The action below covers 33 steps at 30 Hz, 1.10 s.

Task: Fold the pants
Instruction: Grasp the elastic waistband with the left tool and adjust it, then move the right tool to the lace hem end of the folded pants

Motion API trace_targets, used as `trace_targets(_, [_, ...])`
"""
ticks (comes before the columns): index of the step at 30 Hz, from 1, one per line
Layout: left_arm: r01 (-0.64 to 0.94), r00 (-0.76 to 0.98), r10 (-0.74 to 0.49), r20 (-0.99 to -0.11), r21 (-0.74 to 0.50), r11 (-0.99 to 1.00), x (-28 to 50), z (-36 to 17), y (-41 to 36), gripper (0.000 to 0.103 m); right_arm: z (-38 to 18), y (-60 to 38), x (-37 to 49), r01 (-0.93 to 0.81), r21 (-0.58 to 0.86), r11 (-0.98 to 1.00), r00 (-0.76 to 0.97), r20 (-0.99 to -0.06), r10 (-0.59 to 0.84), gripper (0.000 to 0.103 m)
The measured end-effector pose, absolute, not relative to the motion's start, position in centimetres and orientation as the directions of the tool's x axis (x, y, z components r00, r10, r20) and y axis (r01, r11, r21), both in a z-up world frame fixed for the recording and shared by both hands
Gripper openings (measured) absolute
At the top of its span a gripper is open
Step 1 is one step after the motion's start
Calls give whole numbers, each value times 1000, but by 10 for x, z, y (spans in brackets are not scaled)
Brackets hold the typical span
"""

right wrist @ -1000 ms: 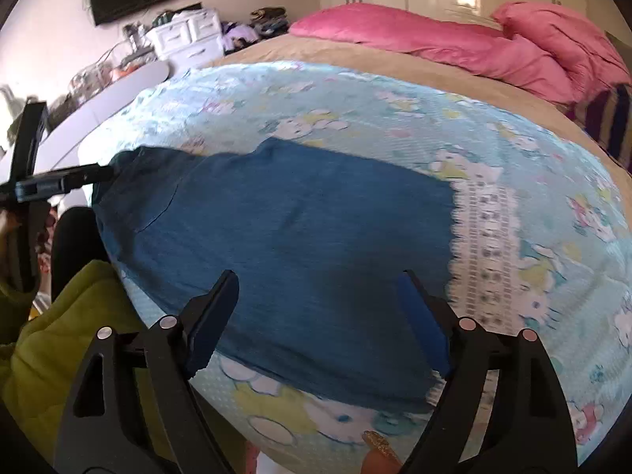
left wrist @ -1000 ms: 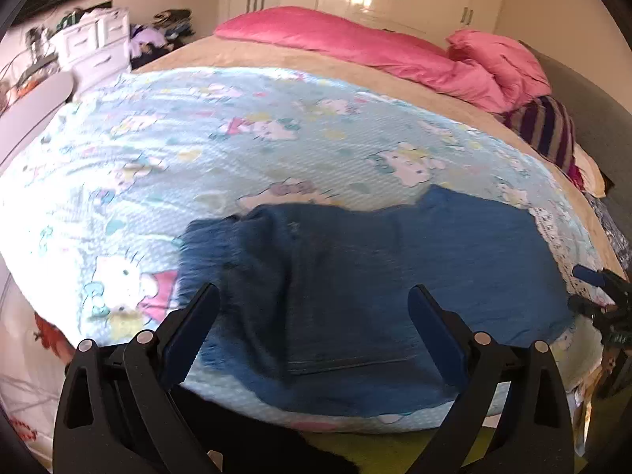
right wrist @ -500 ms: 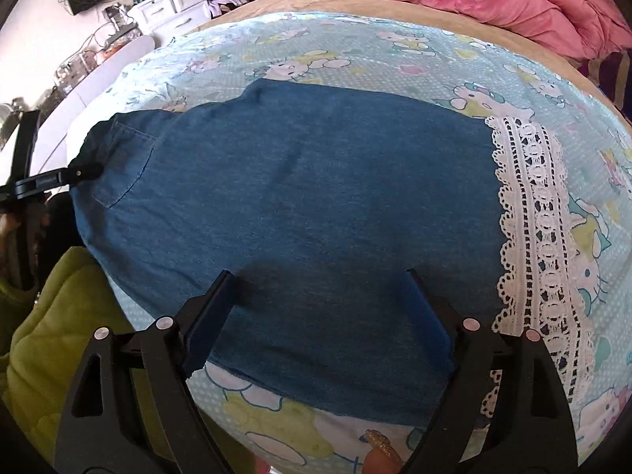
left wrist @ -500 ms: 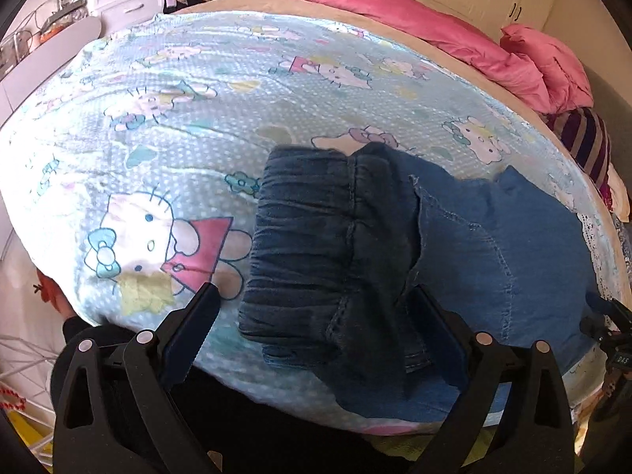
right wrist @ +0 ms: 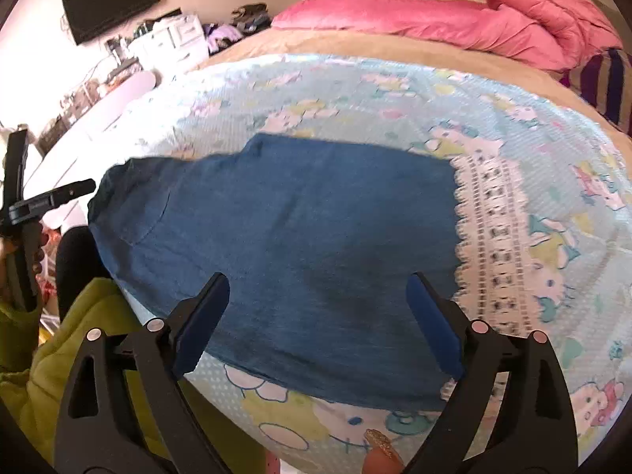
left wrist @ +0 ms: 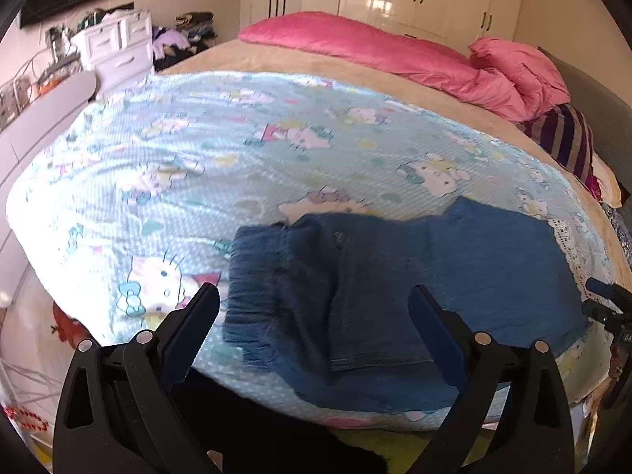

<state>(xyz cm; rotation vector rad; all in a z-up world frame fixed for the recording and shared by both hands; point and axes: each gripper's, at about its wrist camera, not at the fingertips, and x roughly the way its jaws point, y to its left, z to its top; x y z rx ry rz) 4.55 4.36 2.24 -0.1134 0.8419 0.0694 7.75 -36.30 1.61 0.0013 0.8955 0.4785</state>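
Blue denim pants (left wrist: pixel 395 288) lie flat on the light blue cartoon-print bedspread (left wrist: pixel 237 150), near the bed's front edge. Their gathered waistband (left wrist: pixel 252 276) is at the left end. In the right wrist view the pants (right wrist: pixel 296 245) stretch from the waist at left to the leg ends at right. My left gripper (left wrist: pixel 314 324) is open and empty, held above the waist end. My right gripper (right wrist: pixel 318 308) is open and empty, held above the leg end. The left gripper shows at the left edge of the right wrist view (right wrist: pixel 51 199).
Pink bedding (left wrist: pixel 395 51) lies at the head of the bed, with a striped cloth (left wrist: pixel 565 138) at right. White drawers (left wrist: pixel 114 43) and clutter stand at the back left. A white lace band (right wrist: pixel 493 245) runs across the bedspread beside the leg ends.
Both grippers dipped close to the pants half a second ago and have now drawn back up and away. The pants lie as before. Both stay open.
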Motion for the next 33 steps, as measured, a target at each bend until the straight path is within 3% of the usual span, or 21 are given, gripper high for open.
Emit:
trace_targets(15, [9, 702, -34, -711, -39, 999, 58, 52, -14, 96, 42, -429, 63, -276, 192, 942, 649, -686, 331, 88])
trace_targets(33, [207, 652, -142, -745, -5, 978, 103, 39, -103, 98, 24, -458, 62, -208, 208, 956, 648, -703, 294, 89])
